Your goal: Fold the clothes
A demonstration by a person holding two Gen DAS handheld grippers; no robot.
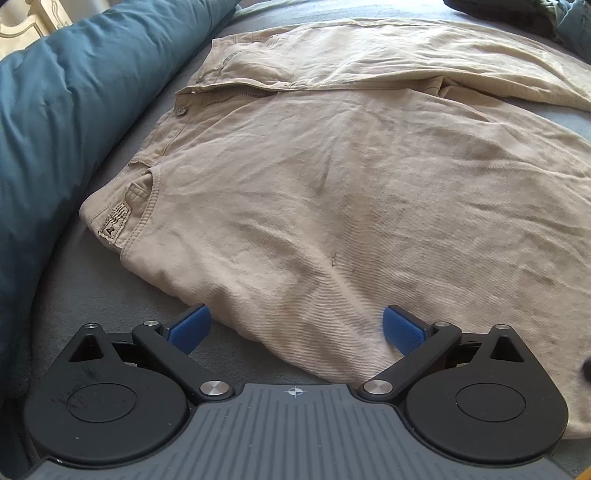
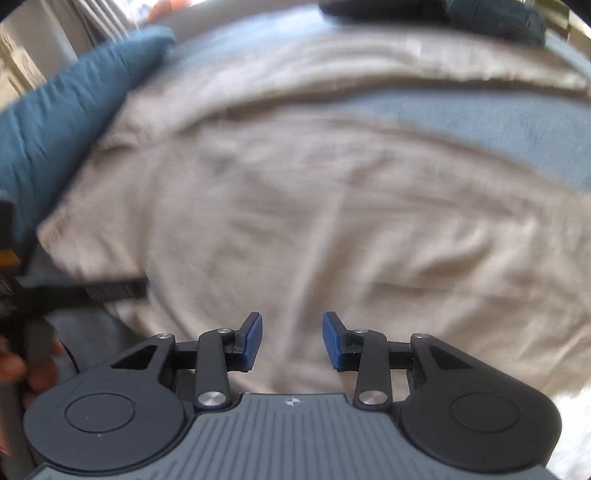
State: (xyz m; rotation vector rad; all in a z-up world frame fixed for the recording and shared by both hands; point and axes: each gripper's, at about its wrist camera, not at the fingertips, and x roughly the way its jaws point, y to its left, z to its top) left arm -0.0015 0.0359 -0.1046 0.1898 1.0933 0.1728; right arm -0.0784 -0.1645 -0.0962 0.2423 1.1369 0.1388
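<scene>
Two handheld grippers with blue pads hang over a pair of beige cotton trousers (image 1: 332, 192) spread flat on a grey-blue bed sheet (image 1: 110, 295). A plump teal duvet (image 1: 74, 110) lies along the trousers' waistband side. The left gripper (image 1: 295, 328) has its jaws spread wide, straddling the near edge of the fabric without pinching it. The right gripper (image 2: 292, 341), seen in a blurred view, holds its jaws partly apart above the cloth, gripping nothing. Dark clothing (image 1: 517, 11) lies at the far edge.
</scene>
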